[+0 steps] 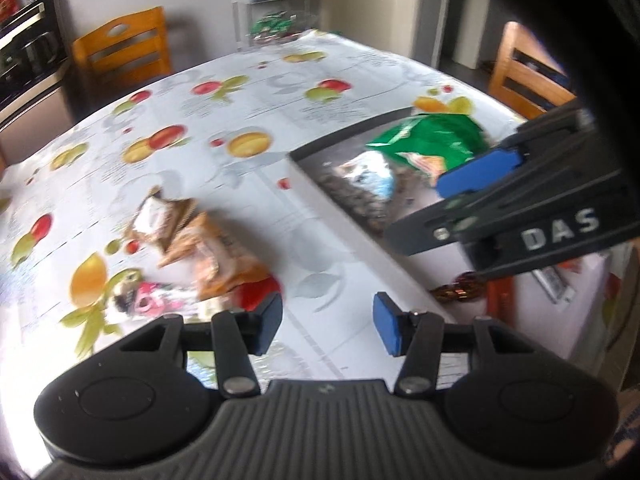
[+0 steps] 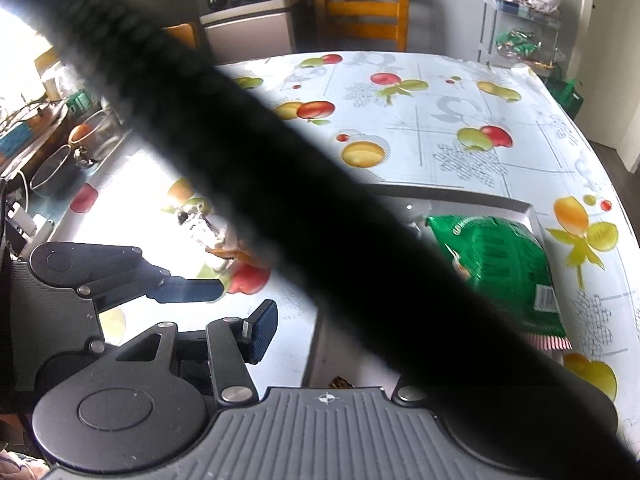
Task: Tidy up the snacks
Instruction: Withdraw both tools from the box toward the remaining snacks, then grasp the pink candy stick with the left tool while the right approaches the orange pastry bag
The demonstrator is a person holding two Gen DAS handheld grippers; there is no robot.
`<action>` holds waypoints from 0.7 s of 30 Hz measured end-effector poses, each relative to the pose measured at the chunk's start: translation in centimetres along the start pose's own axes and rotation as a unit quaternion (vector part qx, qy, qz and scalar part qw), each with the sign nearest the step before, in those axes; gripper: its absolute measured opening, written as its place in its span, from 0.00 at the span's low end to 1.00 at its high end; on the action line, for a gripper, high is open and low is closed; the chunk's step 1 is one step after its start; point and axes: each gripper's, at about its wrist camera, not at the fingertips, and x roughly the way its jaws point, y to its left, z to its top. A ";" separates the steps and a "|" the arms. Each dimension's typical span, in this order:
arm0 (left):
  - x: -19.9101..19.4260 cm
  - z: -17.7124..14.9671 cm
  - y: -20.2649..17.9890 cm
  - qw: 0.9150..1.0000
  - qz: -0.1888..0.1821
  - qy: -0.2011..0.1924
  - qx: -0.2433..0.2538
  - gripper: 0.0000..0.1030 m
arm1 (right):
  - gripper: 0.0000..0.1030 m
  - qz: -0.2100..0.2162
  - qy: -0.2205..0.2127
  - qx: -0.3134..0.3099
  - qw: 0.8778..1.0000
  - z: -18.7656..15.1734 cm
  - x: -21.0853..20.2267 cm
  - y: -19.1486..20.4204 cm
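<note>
A white box (image 1: 340, 216) on the fruit-print tablecloth holds a green snack bag (image 1: 432, 136) and a clear bag of dark bits (image 1: 360, 184). Brown snack packets (image 1: 192, 236) and a pink packet (image 1: 148, 300) lie loose to the box's left. My left gripper (image 1: 328, 326) hovers open over bare cloth between them, with nothing between its blue pads. My right gripper (image 1: 420, 210) hangs over the box with its fingers apart and empty. In the right wrist view a thick dark band (image 2: 280, 184) hides one finger of the right gripper (image 2: 320, 330); the green bag (image 2: 500, 268) shows beyond it.
A small brown wrapped sweet (image 1: 456, 290) lies by the box's near wall. Orange chairs (image 1: 124, 48) (image 2: 360, 8) stand at the far table edge. A wire rack (image 2: 520, 32) with more snacks stands beyond the far corner. A counter with bowls (image 2: 60, 160) runs along the left.
</note>
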 end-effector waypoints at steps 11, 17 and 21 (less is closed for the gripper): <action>0.3 -1.0 3.5 0.999 0.036 0.012 -0.036 0.48 | 0.53 0.020 -0.003 -0.018 1.000 2.1 1.3 1.9; 0.1 -1.7 5.4 0.997 0.055 0.014 -0.056 0.48 | 0.56 0.035 0.000 -0.032 0.999 3.4 2.7 3.6; -0.1 -2.2 6.6 0.995 0.067 0.017 -0.072 0.48 | 0.57 0.046 0.004 -0.042 0.998 4.2 3.7 4.7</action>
